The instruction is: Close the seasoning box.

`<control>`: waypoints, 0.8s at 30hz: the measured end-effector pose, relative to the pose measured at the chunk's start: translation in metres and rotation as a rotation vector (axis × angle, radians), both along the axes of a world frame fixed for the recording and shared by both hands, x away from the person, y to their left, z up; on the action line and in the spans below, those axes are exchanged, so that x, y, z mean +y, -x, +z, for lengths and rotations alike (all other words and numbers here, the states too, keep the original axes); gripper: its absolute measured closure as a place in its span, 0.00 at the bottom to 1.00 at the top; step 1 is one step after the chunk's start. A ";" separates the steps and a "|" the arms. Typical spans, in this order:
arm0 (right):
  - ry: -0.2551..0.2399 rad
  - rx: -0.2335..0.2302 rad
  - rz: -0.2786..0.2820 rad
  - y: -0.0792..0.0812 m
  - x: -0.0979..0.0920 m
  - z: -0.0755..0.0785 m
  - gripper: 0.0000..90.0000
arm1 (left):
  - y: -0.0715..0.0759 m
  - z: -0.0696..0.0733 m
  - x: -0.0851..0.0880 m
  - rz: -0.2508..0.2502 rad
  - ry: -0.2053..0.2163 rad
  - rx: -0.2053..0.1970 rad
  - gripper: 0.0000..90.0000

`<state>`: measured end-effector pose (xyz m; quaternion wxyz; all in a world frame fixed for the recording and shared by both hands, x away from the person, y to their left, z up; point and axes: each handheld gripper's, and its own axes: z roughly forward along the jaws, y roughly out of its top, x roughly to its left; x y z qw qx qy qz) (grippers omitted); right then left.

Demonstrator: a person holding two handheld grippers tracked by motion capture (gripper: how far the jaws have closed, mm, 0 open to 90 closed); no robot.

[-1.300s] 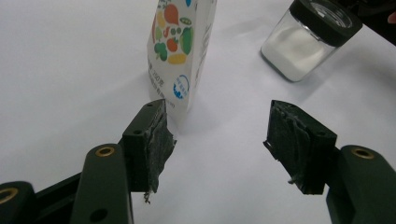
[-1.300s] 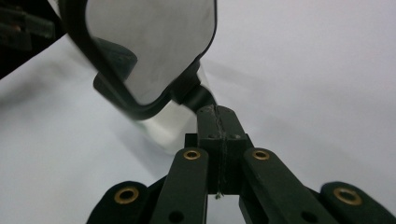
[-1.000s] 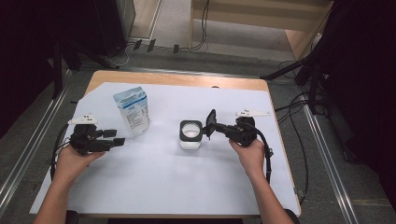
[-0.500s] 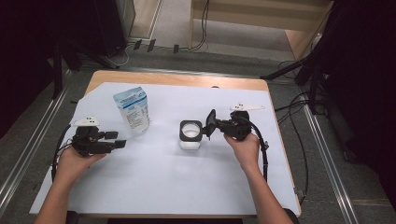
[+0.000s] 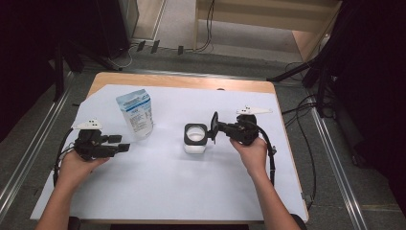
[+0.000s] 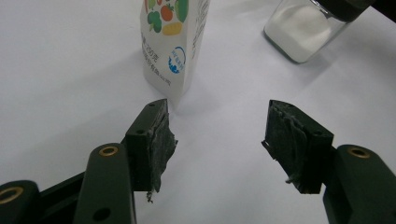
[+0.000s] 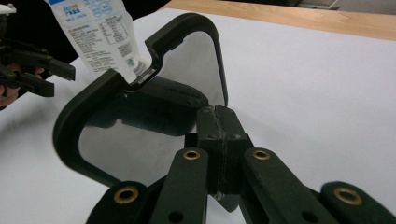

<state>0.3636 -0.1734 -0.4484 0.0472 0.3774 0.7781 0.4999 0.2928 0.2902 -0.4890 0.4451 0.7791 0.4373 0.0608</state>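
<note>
While my right claw (image 5: 213, 128) pinched the black flip lid (image 7: 140, 93) back off the jar (image 5: 195, 139), my left claw (image 6: 219, 140) waited wide and empty beside the pouch (image 5: 136, 114), ready to lift it for pouring.

Glass jar of white powder (image 6: 303, 35): in my left gripper view the top edge cuts off its dark rim, and I see just the lower body.
Blue-and-white standing pouch (image 6: 173, 46): cropped at the top in that view; its small print is too blurred for me to read.
Same pouch (image 7: 98, 37): in my right gripper view its lower part sits behind the black D-shaped lid (image 7: 140, 121).
Lid's pinched edge: buried between the right gripper (image 7: 218, 135) pads.
Jar contents from the high view: too small to identify.
</note>
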 end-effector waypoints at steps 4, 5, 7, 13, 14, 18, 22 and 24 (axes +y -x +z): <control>0.001 -0.009 0.007 0.002 0.003 0.001 1.00 | -0.001 0.001 0.001 0.001 0.016 0.002 0.46; 0.002 -0.006 0.006 0.002 0.003 0.001 1.00 | -0.001 0.001 0.001 0.005 0.016 0.000 0.46; 0.004 -0.003 0.006 0.002 0.003 0.000 1.00 | -0.001 0.001 0.002 0.007 0.025 0.001 0.46; 0.003 -0.003 0.009 0.001 0.006 -0.001 1.00 | 0.000 0.001 0.004 0.008 0.024 0.001 0.46; 0.003 -0.002 0.009 0.001 0.007 -0.001 1.00 | 0.000 0.001 0.004 0.008 0.022 0.002 0.46; 0.002 -0.002 0.018 0.002 0.009 -0.001 1.00 | 0.000 0.001 0.003 0.008 0.028 0.001 0.46; 0.003 -0.004 0.022 0.001 0.011 -0.001 1.00 | -0.001 0.000 0.001 0.006 0.015 0.004 0.46; 0.003 -0.007 0.023 0.002 0.012 -0.001 1.00 | -0.001 -0.001 0.000 0.001 0.017 0.005 0.46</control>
